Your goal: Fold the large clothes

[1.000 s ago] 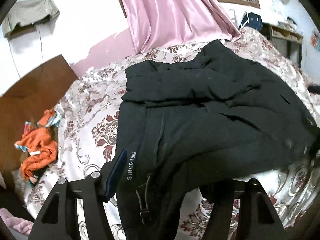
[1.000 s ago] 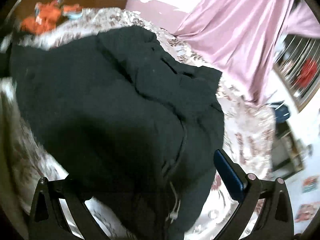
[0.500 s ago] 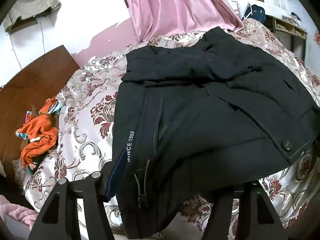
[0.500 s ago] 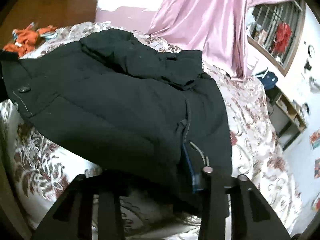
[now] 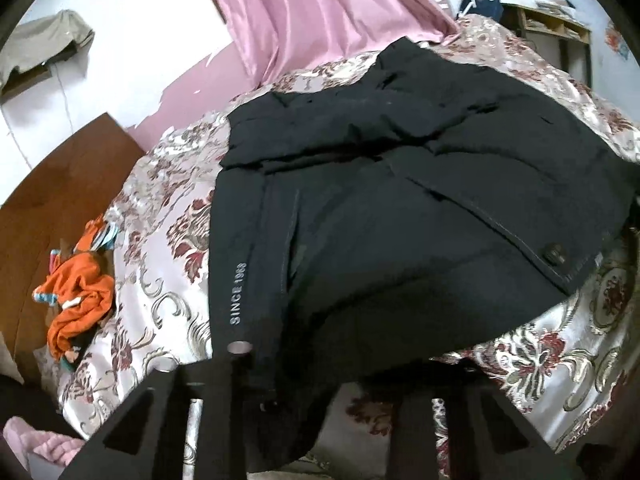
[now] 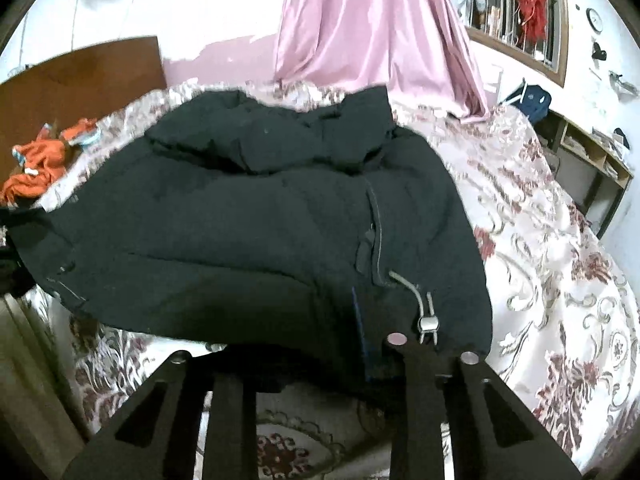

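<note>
A: Where was the black jacket (image 5: 400, 208)?
B: Centre frame, spread on the floral bedspread (image 5: 160, 208).
A: Grippers?
B: Left gripper (image 5: 320, 396) and right gripper (image 6: 316, 364) had just been closing, each clamped onto its hem.

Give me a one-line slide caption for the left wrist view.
Left tool grips the near hem of a black jacket, printed SINCE 1968, spread on a floral bedspread; orange garment lies aside.

light: dim, even indoor | blur: slight motion smear | edges: fisheye-bent, dark corners
</note>
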